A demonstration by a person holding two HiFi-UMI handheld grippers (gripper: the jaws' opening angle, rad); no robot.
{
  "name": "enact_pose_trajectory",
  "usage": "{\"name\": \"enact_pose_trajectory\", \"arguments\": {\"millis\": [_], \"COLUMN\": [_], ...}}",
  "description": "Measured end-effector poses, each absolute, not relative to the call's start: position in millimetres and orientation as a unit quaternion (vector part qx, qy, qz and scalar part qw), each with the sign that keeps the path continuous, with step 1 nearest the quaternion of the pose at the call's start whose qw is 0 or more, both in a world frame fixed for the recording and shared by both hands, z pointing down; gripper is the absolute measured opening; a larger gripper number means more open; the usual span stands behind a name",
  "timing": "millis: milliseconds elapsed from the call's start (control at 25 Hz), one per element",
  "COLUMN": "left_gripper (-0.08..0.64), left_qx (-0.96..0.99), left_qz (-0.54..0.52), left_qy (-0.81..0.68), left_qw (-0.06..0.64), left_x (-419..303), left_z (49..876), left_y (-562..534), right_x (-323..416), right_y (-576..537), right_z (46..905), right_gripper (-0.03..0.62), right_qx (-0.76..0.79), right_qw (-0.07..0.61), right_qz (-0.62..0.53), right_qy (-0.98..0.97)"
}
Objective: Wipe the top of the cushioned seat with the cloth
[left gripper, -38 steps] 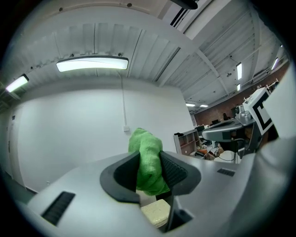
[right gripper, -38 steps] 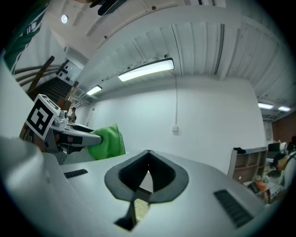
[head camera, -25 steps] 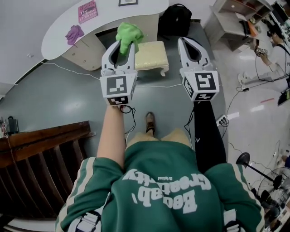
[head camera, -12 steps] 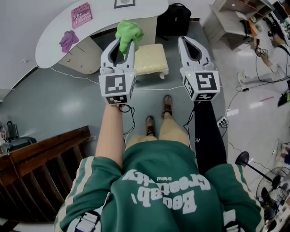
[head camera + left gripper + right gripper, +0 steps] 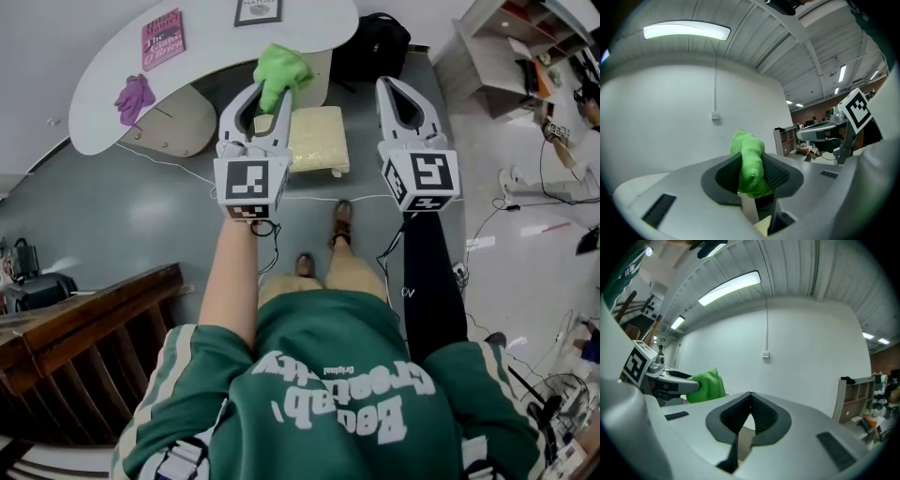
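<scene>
Left gripper (image 5: pixel 751 174): jaws clenched on green cloth (image 5: pixel 748 159), with a bunch sticking out past the tips. Right gripper (image 5: pixel 749 404): jaws pressed together, nothing between them. The two are held side by side, right at 3 o'clock of left. Head view: seat (image 5: pixel 317 139) on the floor at 12 o'clock, between the grippers; cloth at its 11 o'clock, apart from it. White table (image 5: pixel 94 103) at 10 o'clock; black bag (image 5: pixel 370 47) behind the seat.

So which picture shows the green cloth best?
The left gripper view: the green cloth sits big and central, pinched by the left gripper. The head view shows it small; the right gripper view shows it off to one side.
</scene>
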State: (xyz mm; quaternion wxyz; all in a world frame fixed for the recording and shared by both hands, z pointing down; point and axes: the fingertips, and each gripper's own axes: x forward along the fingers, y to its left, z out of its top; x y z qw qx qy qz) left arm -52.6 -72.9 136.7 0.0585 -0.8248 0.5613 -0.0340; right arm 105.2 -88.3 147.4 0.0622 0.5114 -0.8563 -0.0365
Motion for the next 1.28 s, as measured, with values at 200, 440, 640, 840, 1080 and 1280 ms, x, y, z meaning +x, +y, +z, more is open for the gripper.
{"name": "enact_pose_trajectory", "arguments": {"millis": [200,440,640,840,1080,1280], "left_gripper": [0.14,0.14,0.14,0.14,0.14,0.14], "left_qx": [-0.815,-0.807,-0.803,-0.81,-0.828,-0.844], "left_qz": [-0.037,-0.055,-0.074,-0.09,-0.098,-0.125], "left_qy": [0.577,0.588,0.591,0.58,0.551,0.519], "left_qw": [0.045,0.033,0.023,0.01,-0.015,-0.049], "left_x": [-35,-17,-13,-19,-29,-22], "left_z": [154,179,208,249,316,377], "left_y": [-121,-162,-180,-198,-214,-227], "right_x": [118,127,129,126,111,111], "right_y": [-138,-183,-204,-223,-240,-250], "right_z": [165,189,226,266,321,364], "right_gripper": [0.008,0.008,0.008,0.008,0.008,0.008], "right_qx": [0.495,0.476,0.471,0.482,0.49,0.501], "right_qw": [0.063,0.075,0.071,0.072,0.092,0.107], "right_qz": [-0.029,-0.025,0.0,0.03,0.042,0.06], "right_qy": [-0.866,-0.876,-0.88,-0.873,-0.866,-0.857]}}
